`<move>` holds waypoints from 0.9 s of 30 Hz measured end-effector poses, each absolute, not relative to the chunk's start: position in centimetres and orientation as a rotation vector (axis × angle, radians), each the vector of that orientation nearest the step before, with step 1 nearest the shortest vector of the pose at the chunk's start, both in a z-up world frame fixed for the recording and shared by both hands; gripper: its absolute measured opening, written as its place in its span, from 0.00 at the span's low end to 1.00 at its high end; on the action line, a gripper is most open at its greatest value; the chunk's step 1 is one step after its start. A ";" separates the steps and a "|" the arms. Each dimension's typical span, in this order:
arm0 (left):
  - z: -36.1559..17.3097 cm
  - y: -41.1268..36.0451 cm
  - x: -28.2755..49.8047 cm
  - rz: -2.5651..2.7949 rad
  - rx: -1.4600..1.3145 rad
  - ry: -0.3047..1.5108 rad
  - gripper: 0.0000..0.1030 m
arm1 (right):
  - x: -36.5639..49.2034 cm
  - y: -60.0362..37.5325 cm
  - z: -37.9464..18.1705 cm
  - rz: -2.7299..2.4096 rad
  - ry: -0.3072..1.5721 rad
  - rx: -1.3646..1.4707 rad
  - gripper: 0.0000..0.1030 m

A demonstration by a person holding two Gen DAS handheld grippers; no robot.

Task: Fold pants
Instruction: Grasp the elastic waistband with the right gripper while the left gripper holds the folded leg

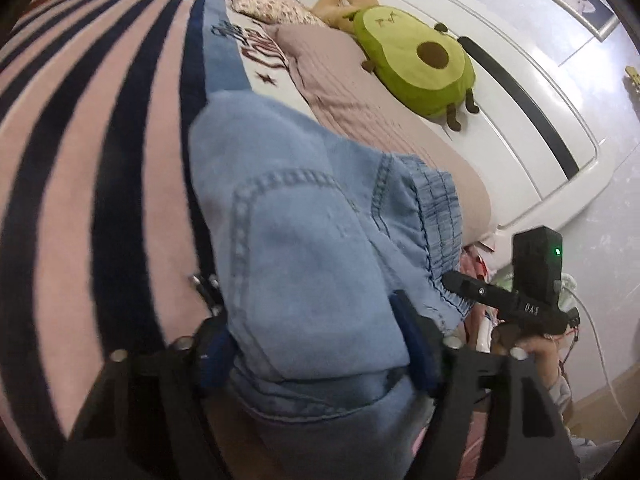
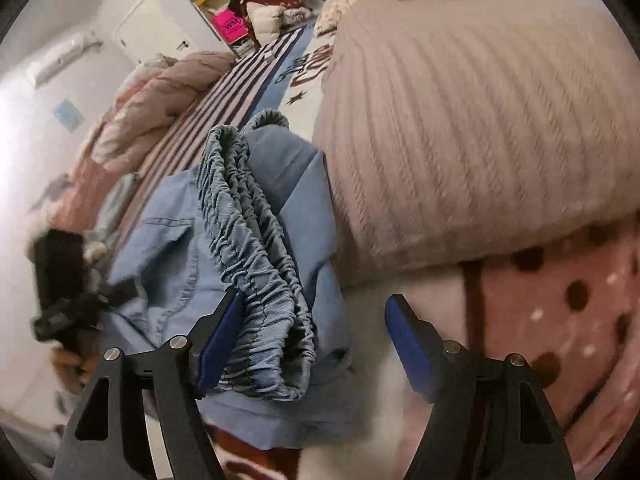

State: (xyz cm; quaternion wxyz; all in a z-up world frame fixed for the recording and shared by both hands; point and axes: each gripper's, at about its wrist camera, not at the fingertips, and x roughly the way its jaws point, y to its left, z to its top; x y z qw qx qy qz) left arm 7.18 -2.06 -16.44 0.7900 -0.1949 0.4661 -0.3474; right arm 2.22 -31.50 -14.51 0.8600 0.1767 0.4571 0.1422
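Light blue denim pants (image 1: 304, 248) lie folded in a thick bundle on the bed, back pocket up. My left gripper (image 1: 316, 340) has its blue pads on either side of the bundle's near end, and the cloth fills the gap. In the right wrist view the pants (image 2: 192, 248) show their gathered elastic waistband (image 2: 260, 248). My right gripper (image 2: 316, 340) is open. Its left pad (image 2: 218, 340) touches the waistband, its right pad is over bare bedding. The right gripper also shows in the left wrist view (image 1: 520, 292), at the waistband end.
A pink and navy striped blanket (image 1: 88, 160) covers the bed to the left. A pink ribbed pillow (image 2: 480, 128) lies beside the pants. A green avocado plush (image 1: 416, 60) leans on the white headboard (image 1: 520, 92). A dotted pink cover (image 2: 560, 320) is at the right.
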 end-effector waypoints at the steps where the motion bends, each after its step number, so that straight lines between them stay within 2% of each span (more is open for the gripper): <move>1: -16.4 -2.2 7.1 -0.742 -0.410 1.000 0.60 | 2.3 -31.6 -14.7 0.322 0.969 0.400 0.66; 3: -16.1 -2.4 6.8 -0.726 -0.389 0.989 0.50 | 2.2 -31.4 -15.0 0.383 0.970 0.444 0.51; 4: -16.0 -2.4 6.7 -0.718 -0.383 0.983 0.47 | 2.1 -31.0 -14.8 0.413 0.959 0.455 0.44; 6: -15.5 -2.5 6.4 -0.700 -0.359 0.967 0.40 | 2.0 -30.1 -14.3 0.404 0.941 0.399 0.38; 8: -15.0 -2.3 6.0 -0.685 -0.331 0.950 0.37 | 1.7 -28.9 -13.2 0.399 0.917 0.357 0.33; 18: -10.0 7.0 1.9 -0.530 -0.281 0.821 0.36 | 2.2 -20.3 -10.3 0.609 0.921 0.276 0.30; 23: -12.2 9.7 0.9 -0.495 -0.298 0.882 0.37 | 2.7 -16.7 -11.7 0.667 1.009 0.226 0.30; 25: -13.4 9.7 0.8 -0.481 -0.296 0.906 0.40 | 2.4 -15.9 -12.9 0.646 1.054 0.171 0.32; 27: -13.9 9.8 0.7 -0.476 -0.298 0.908 0.50 | 2.2 -15.9 -13.4 0.625 1.079 0.157 0.37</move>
